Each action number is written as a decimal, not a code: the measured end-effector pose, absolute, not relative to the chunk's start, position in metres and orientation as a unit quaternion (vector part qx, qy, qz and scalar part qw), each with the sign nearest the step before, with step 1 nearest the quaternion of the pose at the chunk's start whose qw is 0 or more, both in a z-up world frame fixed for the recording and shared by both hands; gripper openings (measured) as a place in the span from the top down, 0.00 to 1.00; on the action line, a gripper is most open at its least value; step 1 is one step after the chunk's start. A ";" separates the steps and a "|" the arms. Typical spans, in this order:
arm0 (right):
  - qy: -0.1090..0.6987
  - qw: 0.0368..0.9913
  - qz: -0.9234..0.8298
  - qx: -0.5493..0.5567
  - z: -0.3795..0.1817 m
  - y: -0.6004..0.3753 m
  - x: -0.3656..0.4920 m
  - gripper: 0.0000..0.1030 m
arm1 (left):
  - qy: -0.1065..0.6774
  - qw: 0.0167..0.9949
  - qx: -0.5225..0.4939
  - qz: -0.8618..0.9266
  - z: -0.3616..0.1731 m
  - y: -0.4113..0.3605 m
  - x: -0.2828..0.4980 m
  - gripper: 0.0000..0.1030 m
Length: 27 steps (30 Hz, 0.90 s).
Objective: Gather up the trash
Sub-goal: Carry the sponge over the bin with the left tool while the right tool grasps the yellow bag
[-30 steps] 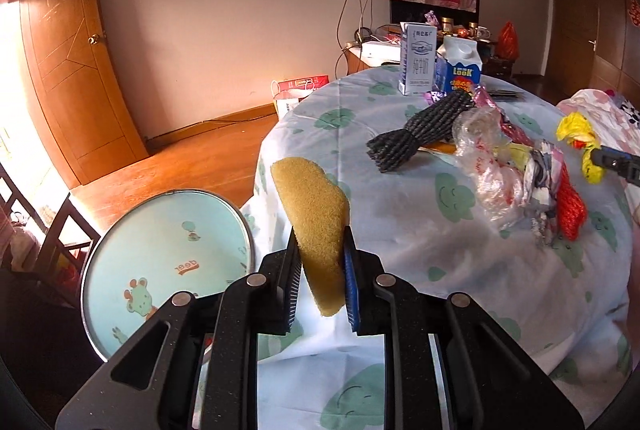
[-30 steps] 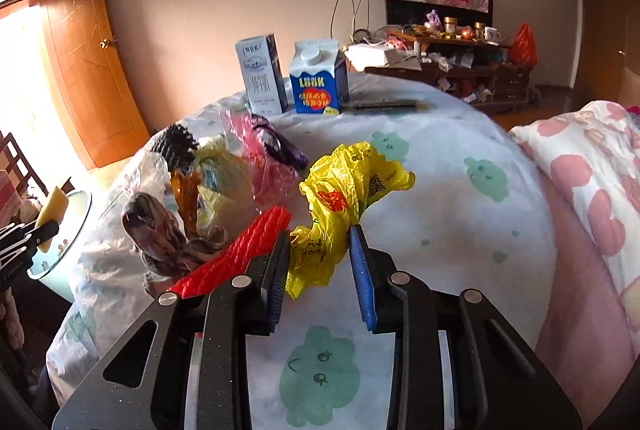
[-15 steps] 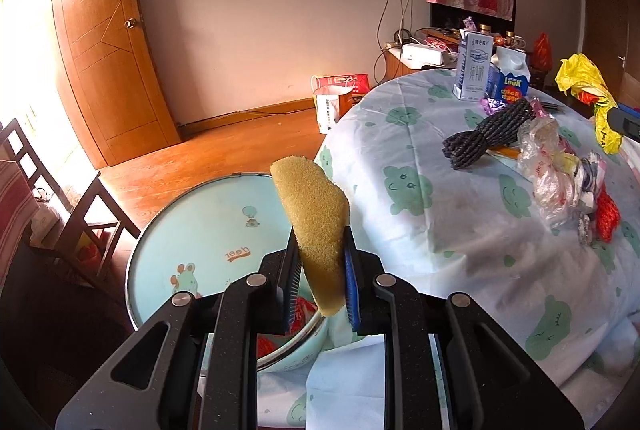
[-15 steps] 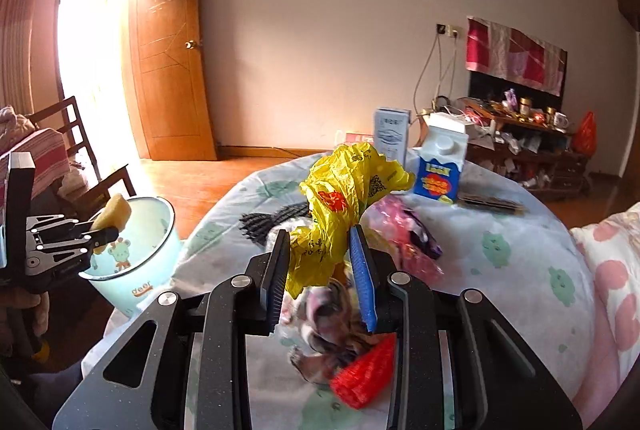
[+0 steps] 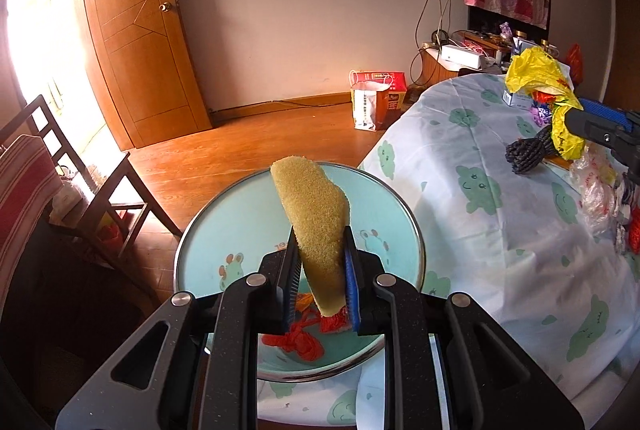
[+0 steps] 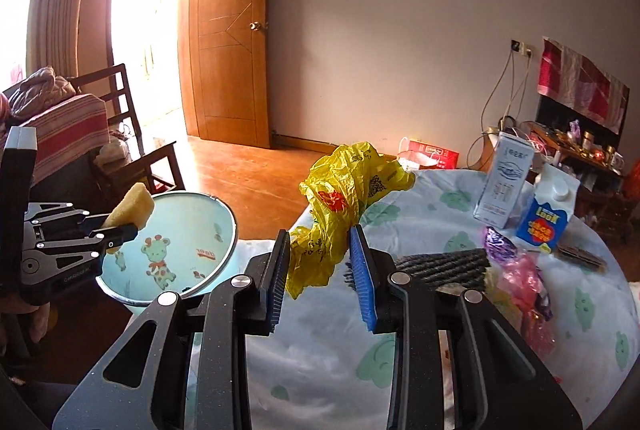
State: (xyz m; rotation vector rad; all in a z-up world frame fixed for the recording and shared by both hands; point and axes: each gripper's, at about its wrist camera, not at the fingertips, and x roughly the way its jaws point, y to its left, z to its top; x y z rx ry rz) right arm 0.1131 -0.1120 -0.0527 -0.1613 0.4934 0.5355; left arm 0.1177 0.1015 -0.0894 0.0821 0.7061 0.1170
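**A:** ok so what's each hand got right now?

**B:** left gripper [image 5: 320,282] is clamped on a yellow sponge [image 5: 314,230], pads squeezing its lower half, the rest sticking up and leaning left. It's hanging right over the light blue bin [image 5: 248,226], the one with cartoon animals printed inside. There's red netting [image 5: 298,340] lying in the bottom of it.

**A:** and the right one?

**B:** right gripper [image 6: 322,278] is pinched on a crumpled yellow plastic bag [image 6: 344,198], most of it bunched up above the jaws. From its own camera it's above the worktop [image 6: 432,206] edge, with the bin off to its left, past that edge.

**A:** where does the bin sit exactly?

**B:** just beside the worktop, lower than the top, on the door side. Can't tell what it stands on.

**A:** anything left on top?

**B:** yeah, on the cloth with green cartoon prints: a dark rope bundle [image 6: 436,266], pink and clear plastic wrappers [image 6: 520,282], a purple wrapper [image 6: 496,240]. Behind those, a tall white carton [image 6: 504,182] and a blue-and-white milk carton [image 6: 548,208] standing upright side by side.
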 end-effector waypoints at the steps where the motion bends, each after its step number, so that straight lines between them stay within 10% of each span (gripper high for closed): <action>1: 0.242 0.930 0.266 -0.080 -0.054 -0.108 0.115 0.70 | 0.345 0.936 0.040 0.061 -0.089 0.105 0.117 0.82; 27: 0.258 0.891 0.345 -0.141 -0.082 -0.012 0.130 0.70 | 0.352 0.929 0.025 0.112 -0.088 0.154 0.110 0.81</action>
